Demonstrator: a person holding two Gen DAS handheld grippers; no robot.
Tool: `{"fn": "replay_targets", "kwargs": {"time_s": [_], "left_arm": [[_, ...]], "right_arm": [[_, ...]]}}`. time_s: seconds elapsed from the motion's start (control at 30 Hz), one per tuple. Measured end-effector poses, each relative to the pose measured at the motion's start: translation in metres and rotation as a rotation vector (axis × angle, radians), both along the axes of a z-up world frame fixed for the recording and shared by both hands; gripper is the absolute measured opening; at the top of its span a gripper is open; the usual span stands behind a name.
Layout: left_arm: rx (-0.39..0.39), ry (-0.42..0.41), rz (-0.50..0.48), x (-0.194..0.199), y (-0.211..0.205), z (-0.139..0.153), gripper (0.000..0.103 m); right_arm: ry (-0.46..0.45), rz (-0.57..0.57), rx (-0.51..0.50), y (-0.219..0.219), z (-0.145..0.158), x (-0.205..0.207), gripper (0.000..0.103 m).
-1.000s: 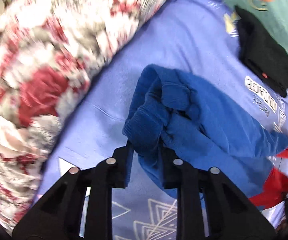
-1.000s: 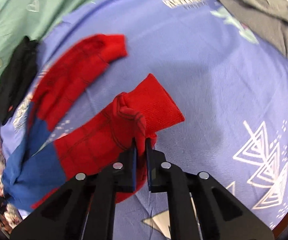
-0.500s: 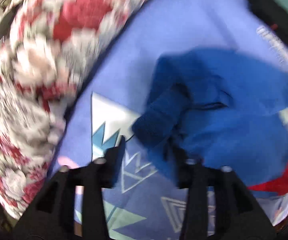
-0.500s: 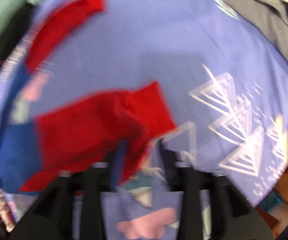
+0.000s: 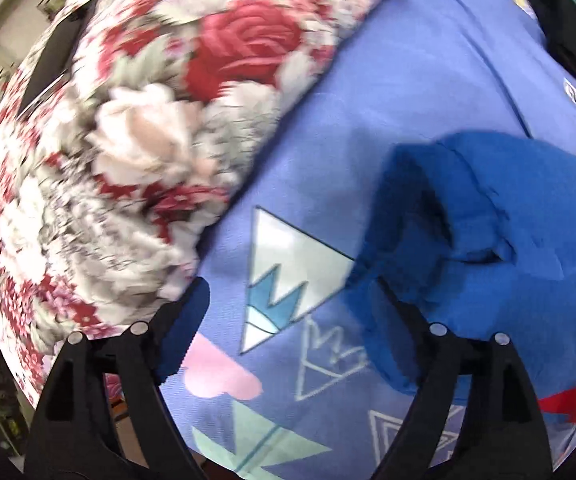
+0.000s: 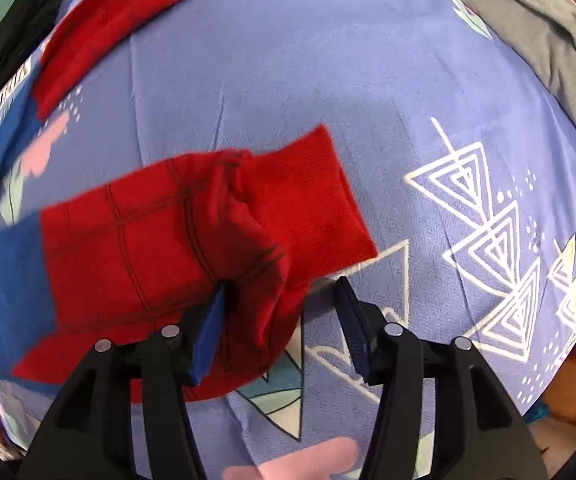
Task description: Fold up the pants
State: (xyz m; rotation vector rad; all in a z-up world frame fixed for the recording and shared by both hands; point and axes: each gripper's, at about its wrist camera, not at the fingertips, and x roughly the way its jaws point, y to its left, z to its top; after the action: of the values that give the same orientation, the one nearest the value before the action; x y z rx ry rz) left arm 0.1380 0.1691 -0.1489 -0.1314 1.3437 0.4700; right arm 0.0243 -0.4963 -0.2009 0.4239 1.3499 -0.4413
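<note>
With both claws spread, left claw (image 5: 288, 300) and right claw (image 6: 280, 300), we should flatten the pants (image 6: 192, 240) on the bedsheet (image 6: 288, 80) before folding.

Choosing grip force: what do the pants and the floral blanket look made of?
Pants: soft matte knit, probably cotton jersey; the red cuff is ribbed, and the blue waist end bunches thickly. Floral blanket: plush, fleece-like pile, though blurred.
</note>
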Motion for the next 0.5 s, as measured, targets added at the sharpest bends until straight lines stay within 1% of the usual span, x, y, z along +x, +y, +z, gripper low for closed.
{"fn": "replay_targets", "kwargs": {"time_s": [0.03,0.07,0.13,0.2,0.23,0.27,0.33,0.37,0.43,0.5], "left_arm": [[-0.013,-0.028,0.003,0.002,0.000,0.004,0.083],[-0.021,-0.038,-0.010,0.005,-0.001,0.007,0.083],[-0.046,-0.046,-0.063,0.013,-0.013,0.011,0.083],[-0.084,-0.051,-0.123,0.025,-0.030,0.011,0.085],[-0.113,-0.050,-0.153,0.032,-0.042,0.010,0.086],[-0.146,-0.045,-0.181,0.039,-0.054,0.007,0.086],[-0.216,-0.030,-0.208,0.051,-0.073,0.000,0.086],[-0.252,-0.024,-0.211,0.056,-0.080,-0.004,0.086],[-0.306,-0.013,-0.203,0.061,-0.096,-0.015,0.086],[-0.326,-0.003,-0.190,0.064,-0.107,-0.027,0.085]], "right_arm": [[-0.031,-0.005,0.001,-0.002,0.008,0.001,0.054],[-0.068,0.006,-0.013,-0.002,0.019,0.005,0.055],[-0.110,0.038,-0.044,0.003,0.033,0.014,0.055],[-0.152,0.060,-0.043,0.005,0.044,0.027,0.059],[-0.167,0.067,-0.034,0.008,0.049,0.034,0.060],[-0.185,0.081,-0.021,0.011,0.052,0.041,0.064],[-0.193,0.098,-0.015,0.020,0.056,0.052,0.068],[-0.192,0.099,-0.009,0.023,0.059,0.065,0.068],[-0.196,0.099,0.017,0.027,0.057,0.070,0.068],[-0.194,0.097,0.038,0.032,0.058,0.075,0.068]]}}
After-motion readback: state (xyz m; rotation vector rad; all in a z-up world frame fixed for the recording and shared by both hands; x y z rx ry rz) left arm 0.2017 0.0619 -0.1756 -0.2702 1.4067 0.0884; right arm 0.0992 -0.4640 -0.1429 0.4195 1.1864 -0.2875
